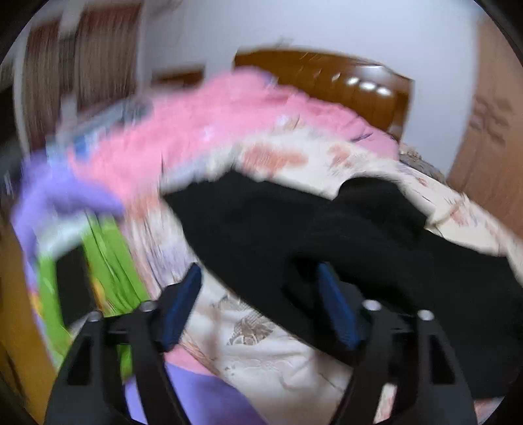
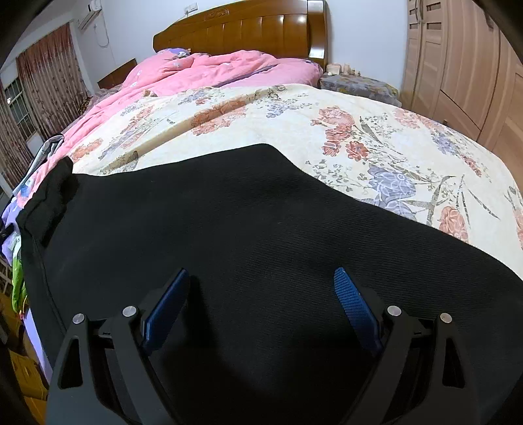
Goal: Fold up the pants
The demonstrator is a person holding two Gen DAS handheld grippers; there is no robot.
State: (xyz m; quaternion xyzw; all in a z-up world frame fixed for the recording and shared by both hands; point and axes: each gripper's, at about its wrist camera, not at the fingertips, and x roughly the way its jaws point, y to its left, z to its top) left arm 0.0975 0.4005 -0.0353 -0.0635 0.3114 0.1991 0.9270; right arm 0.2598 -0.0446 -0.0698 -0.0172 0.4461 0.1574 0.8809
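Lying spread across the near part of a bed, black pants (image 2: 248, 229) cover a cream bedspread (image 2: 359, 130) printed with red and purple flowers. Seen from the right wrist camera, the right hand-held gripper (image 2: 261, 300) hovers just over the dark ribbed fabric with its two blue pads (image 2: 356, 304) standing wide apart, nothing pinched between them. A folded-over end of the pants sits at the left edge of the bed. Beyond the bedspread a pink quilt (image 2: 212, 68) is bunched against a brown wooden headboard (image 2: 255, 31), and a pale wooden wardrobe (image 2: 457, 72) stands at the right. The left wrist camera gives a blurred, tilted picture: the left hand-held gripper (image 1: 258, 304) also stands wide, its right pad against the edge of the pants (image 1: 327, 229) and its left pad over bare bedspread (image 1: 278, 353), gripping nothing. Pink quilt (image 1: 196, 124), purple cloth (image 1: 62, 193) and something green (image 1: 111, 261) smear across the left side of that view.
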